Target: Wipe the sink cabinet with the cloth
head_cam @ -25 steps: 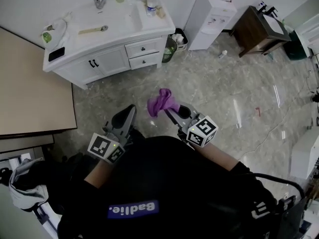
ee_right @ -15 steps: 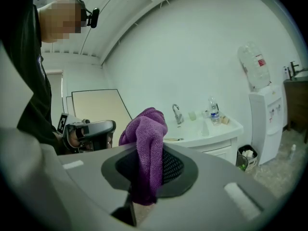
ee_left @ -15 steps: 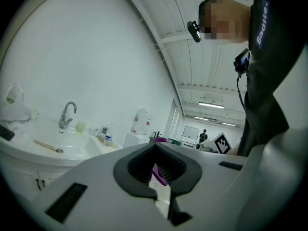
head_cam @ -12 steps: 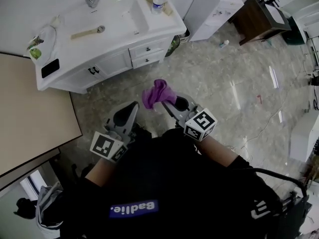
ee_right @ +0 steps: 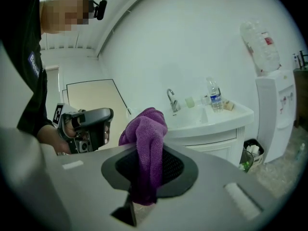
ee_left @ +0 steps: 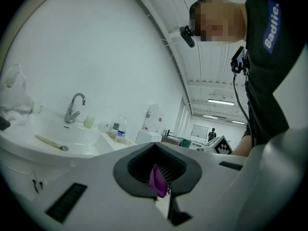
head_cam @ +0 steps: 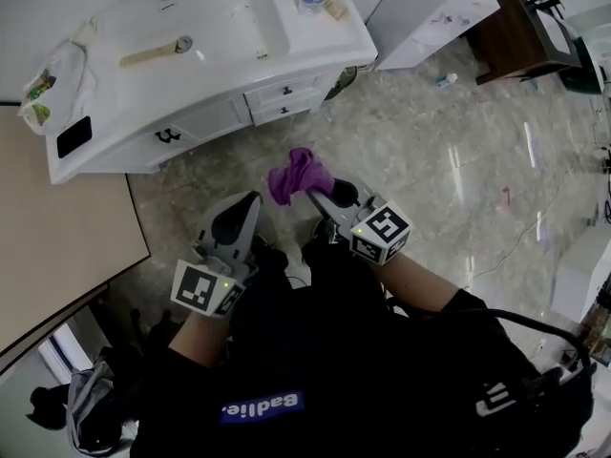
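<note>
The purple cloth (head_cam: 298, 174), bunched, is pinched in the right claw (head_cam: 313, 192) above the floor (head_cam: 420, 151), well apart from the sink cabinet (head_cam: 205, 120). The left claw (head_cam: 248, 201) is pressed together, empty; open floor lies between both claws and the cabinet front. Only the right gripper view shows the cloth's nubby weave and hanging tail.

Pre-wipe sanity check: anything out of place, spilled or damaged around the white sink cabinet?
Nothing spilled or damaged. Only oddity: a small pale object lies loose on the marbled floor by the white water dispenser. The purple cloth is bunched in the right gripper, away from the white sink cabinet.
</note>
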### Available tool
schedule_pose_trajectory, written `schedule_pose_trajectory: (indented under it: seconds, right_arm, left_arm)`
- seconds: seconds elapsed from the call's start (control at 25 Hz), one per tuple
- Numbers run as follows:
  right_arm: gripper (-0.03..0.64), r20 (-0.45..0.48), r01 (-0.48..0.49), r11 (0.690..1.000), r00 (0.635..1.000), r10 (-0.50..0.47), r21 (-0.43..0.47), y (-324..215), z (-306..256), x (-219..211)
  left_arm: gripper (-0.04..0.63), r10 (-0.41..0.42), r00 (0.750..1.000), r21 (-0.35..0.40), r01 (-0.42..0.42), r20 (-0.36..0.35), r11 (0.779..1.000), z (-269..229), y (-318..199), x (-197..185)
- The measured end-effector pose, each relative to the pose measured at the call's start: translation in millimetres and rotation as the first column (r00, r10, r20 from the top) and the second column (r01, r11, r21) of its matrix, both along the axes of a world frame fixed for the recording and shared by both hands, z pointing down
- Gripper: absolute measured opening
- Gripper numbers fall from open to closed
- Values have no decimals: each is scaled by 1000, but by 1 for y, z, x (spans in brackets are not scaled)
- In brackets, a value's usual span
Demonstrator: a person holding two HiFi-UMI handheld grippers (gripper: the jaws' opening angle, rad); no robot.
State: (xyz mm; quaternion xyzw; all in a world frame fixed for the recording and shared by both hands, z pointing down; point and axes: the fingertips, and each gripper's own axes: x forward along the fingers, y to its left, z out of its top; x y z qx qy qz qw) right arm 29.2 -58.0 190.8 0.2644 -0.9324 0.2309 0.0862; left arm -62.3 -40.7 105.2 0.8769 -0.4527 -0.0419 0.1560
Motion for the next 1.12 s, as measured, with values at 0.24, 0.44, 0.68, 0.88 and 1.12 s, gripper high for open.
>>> schedule_pose_trajectory:
  seconds: [0.24, 0.44, 0.68, 0.88, 1.12]
  right_arm:
    - [57, 0, -33, 998, 999, 33, -51, -44, 109, 8]
    - [57, 9, -50, 998, 999, 51, -39, -82, 193, -2]
    - [57, 26, -123, 992, 992, 124, -25, -123, 282, 2]
    - [57, 49, -173, 985, 984, 173, -12, -145, 355, 3]
    - [57, 49, -172, 985, 984, 171, 27, -161, 428, -4]
  left_arm:
    - [5, -63, 998, 4, 63, 8, 998, 81, -40, 0]
    - [5, -58, 997, 19, 57, 46, 998, 163, -73, 0]
    - [5, -38, 997, 32, 36, 74, 999, 250, -101, 5]
    - [5, -41, 997, 60, 37, 72, 998, 320, -118, 10]
    - [5, -45, 998, 100, 39, 54, 994, 401, -132, 11]
